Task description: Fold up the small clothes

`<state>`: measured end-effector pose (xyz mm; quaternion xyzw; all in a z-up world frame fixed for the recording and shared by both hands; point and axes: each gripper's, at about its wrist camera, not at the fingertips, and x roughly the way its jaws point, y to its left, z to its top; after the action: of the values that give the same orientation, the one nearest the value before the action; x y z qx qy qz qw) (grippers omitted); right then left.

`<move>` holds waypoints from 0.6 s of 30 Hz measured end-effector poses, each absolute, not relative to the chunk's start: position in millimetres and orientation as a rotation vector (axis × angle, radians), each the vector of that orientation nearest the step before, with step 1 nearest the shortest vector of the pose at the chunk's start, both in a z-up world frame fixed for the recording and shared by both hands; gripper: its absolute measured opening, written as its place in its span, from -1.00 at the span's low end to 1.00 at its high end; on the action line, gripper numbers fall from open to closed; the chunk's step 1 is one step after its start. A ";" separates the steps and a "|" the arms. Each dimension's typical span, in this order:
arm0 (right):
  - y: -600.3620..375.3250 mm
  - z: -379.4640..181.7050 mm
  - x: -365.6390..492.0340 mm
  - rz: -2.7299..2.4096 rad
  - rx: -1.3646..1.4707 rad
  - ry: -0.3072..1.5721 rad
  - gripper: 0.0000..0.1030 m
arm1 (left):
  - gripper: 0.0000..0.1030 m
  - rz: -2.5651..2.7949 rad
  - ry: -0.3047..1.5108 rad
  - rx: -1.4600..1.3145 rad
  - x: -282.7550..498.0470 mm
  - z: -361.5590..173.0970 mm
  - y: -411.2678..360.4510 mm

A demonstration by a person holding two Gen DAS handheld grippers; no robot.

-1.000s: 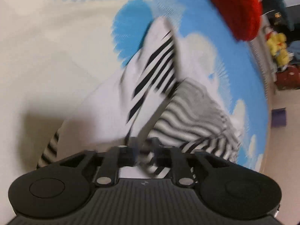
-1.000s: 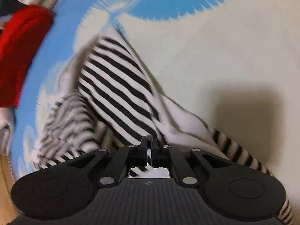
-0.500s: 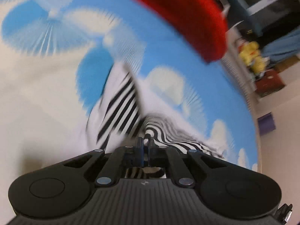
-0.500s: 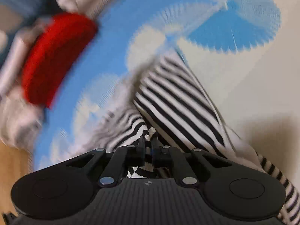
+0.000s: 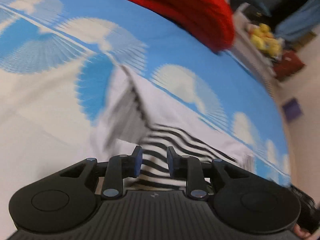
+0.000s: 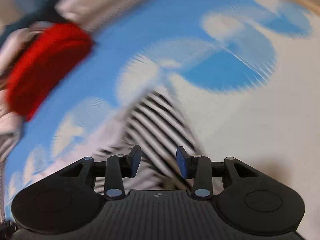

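the soft black-and-white striped garment (image 5: 164, 140) lies crumpled on the blue cloud-print sheet (image 5: 160, 40), below the fuzzy red cloth (image 5: 190, 10). the left gripper (image 5: 154, 161) and the right gripper (image 6: 159, 161) have just been opening, their jaws parted and gripping nothing, the garment beneath them.

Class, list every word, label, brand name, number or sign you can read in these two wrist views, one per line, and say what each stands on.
No readable text in either view.
Left tool: only a tiny embossed mark on the ribbed housing, too small to read.
Right tool: the same tiny mark, unreadable.
Striped garment, red knit item, cloud-print bed cover: patterns only, no lettering.
Yellow items on the far shelf: too blurred to tell.
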<state>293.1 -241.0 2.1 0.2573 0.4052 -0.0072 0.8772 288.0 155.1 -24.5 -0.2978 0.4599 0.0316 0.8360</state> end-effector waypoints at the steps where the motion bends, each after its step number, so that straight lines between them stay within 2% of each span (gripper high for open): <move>1: -235.1 2.4 295.4 0.060 0.545 0.840 -0.19 | -0.46 0.046 0.993 -0.648 289.6 -29.2 152.2; 5: -211.3 -19.2 310.2 0.361 0.652 0.983 -0.19 | -0.47 0.099 1.200 -0.658 299.4 -69.5 147.0; 7: -193.0 -40.6 318.8 0.441 0.620 1.159 -0.15 | -0.68 0.186 1.246 -0.694 297.9 -85.6 157.3; 9: -178.6 -67.5 321.3 0.392 0.455 1.351 -0.16 | -0.72 0.197 1.251 -0.715 300.5 -84.9 160.6; 10: -179.0 -72.6 320.5 0.365 0.413 1.353 -0.34 | -0.72 0.193 1.240 -0.689 301.7 -80.3 157.6; 11: -177.1 -69.7 320.8 0.361 0.399 1.345 -0.37 | -0.72 0.177 1.203 -0.665 302.6 -72.9 152.4; 12: -175.6 -63.1 321.8 0.356 0.381 1.325 -0.36 | -0.70 0.149 1.172 -0.656 303.3 -66.9 146.7; 15: -172.1 -33.3 314.0 0.408 0.384 1.131 -0.14 | -0.70 -0.044 1.124 -0.677 306.7 -57.5 132.4; 18: -162.4 -35.5 315.7 0.596 0.487 1.148 -0.13 | -0.64 -0.216 1.159 -0.633 314.0 -55.3 110.4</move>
<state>315.7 -162.4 -35.5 0.2246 0.5294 0.2746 0.7706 314.0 110.4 -55.3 -0.2934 0.5374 -0.1003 0.7843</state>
